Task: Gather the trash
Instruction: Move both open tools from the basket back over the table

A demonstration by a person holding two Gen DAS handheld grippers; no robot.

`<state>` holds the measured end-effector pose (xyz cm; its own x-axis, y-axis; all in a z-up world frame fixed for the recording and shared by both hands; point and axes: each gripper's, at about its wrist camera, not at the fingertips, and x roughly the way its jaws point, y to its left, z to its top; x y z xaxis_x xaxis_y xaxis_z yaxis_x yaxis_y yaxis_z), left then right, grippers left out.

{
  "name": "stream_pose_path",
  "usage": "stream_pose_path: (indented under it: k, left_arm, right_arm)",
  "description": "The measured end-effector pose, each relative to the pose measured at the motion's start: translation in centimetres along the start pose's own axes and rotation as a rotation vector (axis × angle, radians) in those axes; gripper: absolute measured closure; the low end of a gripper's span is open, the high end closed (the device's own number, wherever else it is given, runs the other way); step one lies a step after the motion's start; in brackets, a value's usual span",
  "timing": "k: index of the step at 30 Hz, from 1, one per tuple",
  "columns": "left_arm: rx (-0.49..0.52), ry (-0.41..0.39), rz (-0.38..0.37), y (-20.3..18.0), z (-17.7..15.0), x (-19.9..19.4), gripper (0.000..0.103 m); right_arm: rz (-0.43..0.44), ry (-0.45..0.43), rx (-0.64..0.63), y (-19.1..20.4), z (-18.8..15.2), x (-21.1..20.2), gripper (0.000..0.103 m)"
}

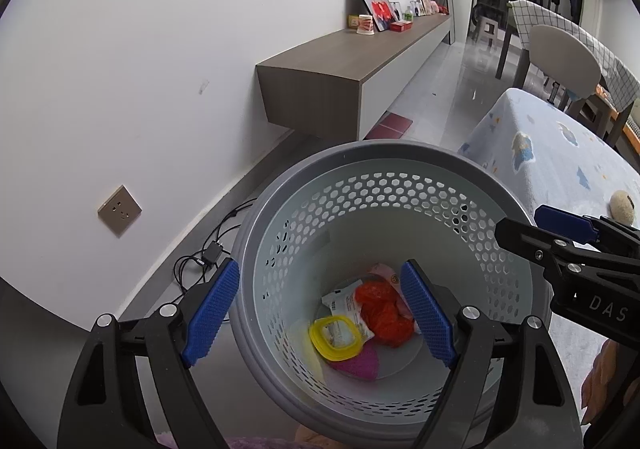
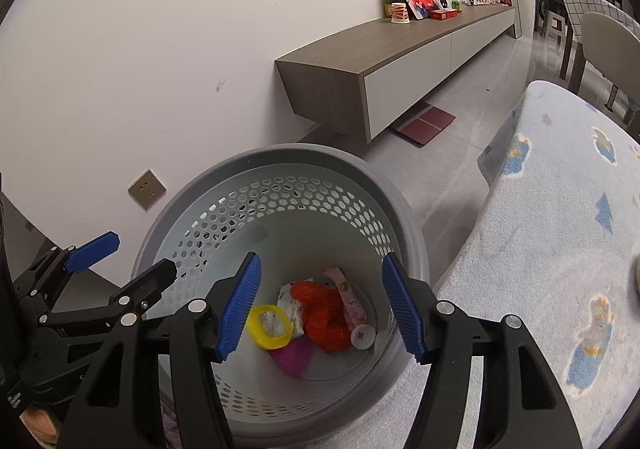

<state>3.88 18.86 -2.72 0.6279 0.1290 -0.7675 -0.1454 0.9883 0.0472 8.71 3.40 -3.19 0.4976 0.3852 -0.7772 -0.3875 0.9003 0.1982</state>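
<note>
A grey perforated trash basket [image 1: 280,185] stands on the floor below both grippers; it also shows in the right wrist view [image 2: 404,209]. Inside lie an orange plastic bag [image 1: 384,313], a yellow ring lid [image 1: 336,337], a white wrapper [image 1: 344,301], a pink tube [image 2: 350,299] and a magenta piece [image 1: 360,363]. My left gripper [image 1: 320,315] is open and empty above the basket's left side. My right gripper [image 2: 320,309] is open and empty above the basket; it shows in the left wrist view [image 1: 532,225] at the right.
A pale blue patterned blanket [image 2: 560,229] lies right of the basket. A floating wooden cabinet [image 1: 344,61] with photos and a cup runs along the white wall. Cables and a charger [image 1: 212,253] lie on the floor by a wall socket [image 1: 119,210]. A dark red scale [image 2: 426,125] sits under the cabinet.
</note>
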Motion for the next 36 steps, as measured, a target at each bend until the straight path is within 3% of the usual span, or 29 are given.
stream_pose_path:
  k: [36]
  left_arm:
    - [0.001,-0.045,0.008,-0.5,0.3,-1.0,0.019]
  right_arm:
    - [-0.044,-0.033,0.029,-1.2,-1.2,-2.9,0.043]
